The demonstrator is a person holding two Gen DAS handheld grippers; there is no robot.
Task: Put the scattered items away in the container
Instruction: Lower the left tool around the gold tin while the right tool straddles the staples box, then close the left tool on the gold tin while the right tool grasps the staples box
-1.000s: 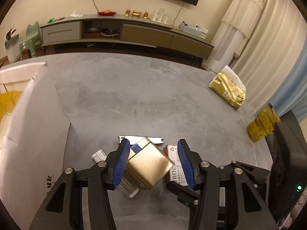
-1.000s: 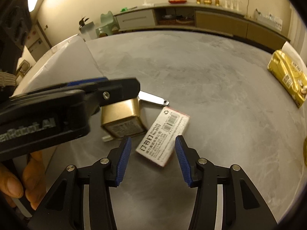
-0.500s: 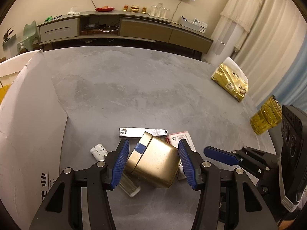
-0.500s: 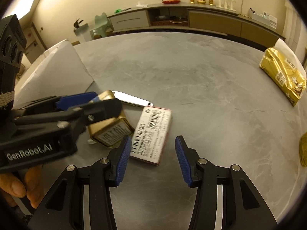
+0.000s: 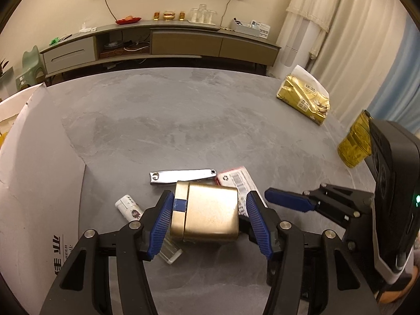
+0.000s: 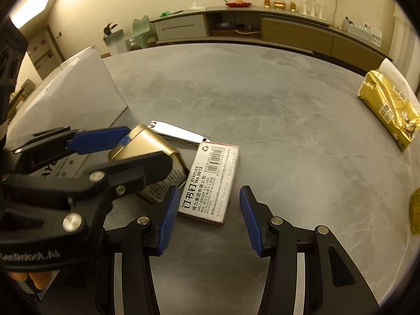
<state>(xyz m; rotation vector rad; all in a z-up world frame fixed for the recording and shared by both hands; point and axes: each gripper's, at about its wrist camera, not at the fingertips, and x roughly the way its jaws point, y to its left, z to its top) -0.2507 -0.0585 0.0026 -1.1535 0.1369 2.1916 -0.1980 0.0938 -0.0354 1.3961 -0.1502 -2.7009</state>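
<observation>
Gold tin (image 5: 210, 214) between open left jaws, cardboard box (image 5: 34, 183) beside

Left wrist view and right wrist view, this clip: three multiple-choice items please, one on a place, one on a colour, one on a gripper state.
1. Where does the nail clipper lie?
A. on the table just beyond the gold tin
B. inside the cardboard box
C. on top of the staples box

2. What colour are the gripper pads?
A. red
B. blue
C. green

3. How does the left gripper stand at the gold tin?
A. open, its pads either side of the tin
B. shut and empty
C. out of view

Answers: 1 A, it lies flat on the grey table past the tin. 2 B, the ribbed pads are blue. 3 A, gaps show beside the tin.
</observation>
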